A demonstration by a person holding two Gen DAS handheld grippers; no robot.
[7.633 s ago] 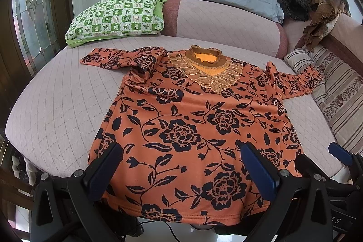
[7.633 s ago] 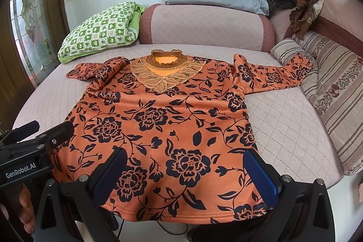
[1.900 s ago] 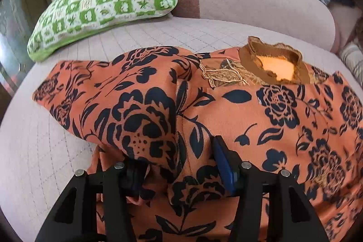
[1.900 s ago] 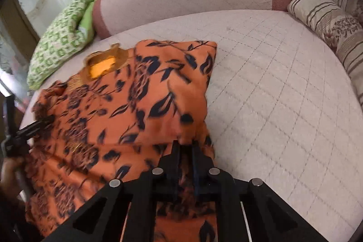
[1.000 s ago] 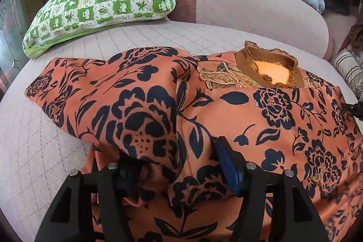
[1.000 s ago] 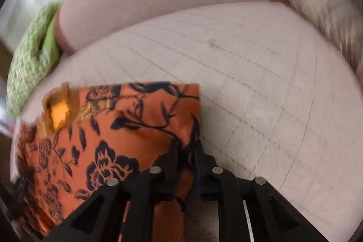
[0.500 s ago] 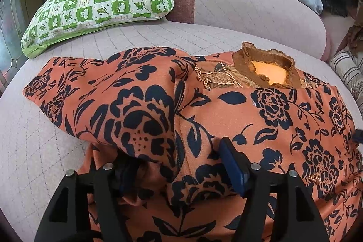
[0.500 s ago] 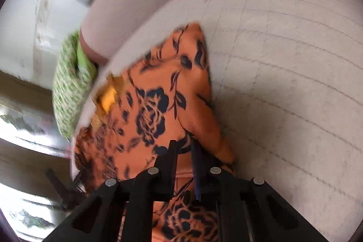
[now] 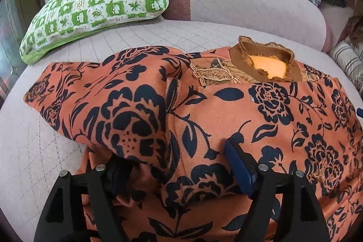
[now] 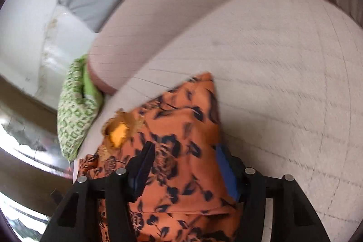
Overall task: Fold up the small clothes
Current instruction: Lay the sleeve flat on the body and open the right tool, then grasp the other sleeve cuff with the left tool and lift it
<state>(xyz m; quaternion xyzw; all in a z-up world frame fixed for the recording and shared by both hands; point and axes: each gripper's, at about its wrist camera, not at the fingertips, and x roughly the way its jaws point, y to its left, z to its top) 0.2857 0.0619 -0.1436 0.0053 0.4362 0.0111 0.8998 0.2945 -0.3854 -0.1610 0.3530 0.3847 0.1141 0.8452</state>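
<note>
Top [image 9: 226, 110] is lying on the bed [image 9: 45, 151], hem half folded up toward the collar. Both tools have just been opening: left tool [image 9: 179, 165] and right tool [image 10: 183, 171] are spread, letting the fold settle, cloth loose between jaws.

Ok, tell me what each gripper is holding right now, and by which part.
Nothing. The right gripper has just opened off the orange floral top; the left gripper gapes around its folded sleeve.

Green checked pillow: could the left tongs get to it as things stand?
Probably yes. The left tongs stand open over bunched orange top; beyond its folded sleeve only bare quilted bed lies before the green checked pillow.
</note>
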